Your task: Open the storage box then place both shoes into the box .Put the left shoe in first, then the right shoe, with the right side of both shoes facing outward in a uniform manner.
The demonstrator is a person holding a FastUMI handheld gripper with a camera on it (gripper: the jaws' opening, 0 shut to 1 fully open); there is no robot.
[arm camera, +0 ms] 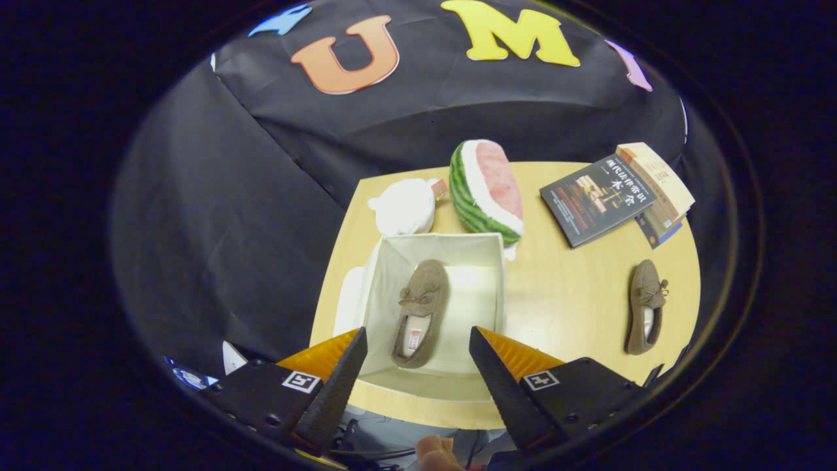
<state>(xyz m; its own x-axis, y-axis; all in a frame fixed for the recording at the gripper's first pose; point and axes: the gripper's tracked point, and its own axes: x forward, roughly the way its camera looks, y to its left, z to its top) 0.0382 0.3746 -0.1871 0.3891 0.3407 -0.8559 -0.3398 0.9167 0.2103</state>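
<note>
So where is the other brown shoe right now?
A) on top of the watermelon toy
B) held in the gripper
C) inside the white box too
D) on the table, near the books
D: one brown shoe lies in the white box, while the other shoe sits on the bare table below the books, and the gripper is open with nothing in it.

one shoe [422,311] lies in the box [392,245]; the other shoe [646,306] lies right of the box; toy melon slice [487,188] behind it.
</note>
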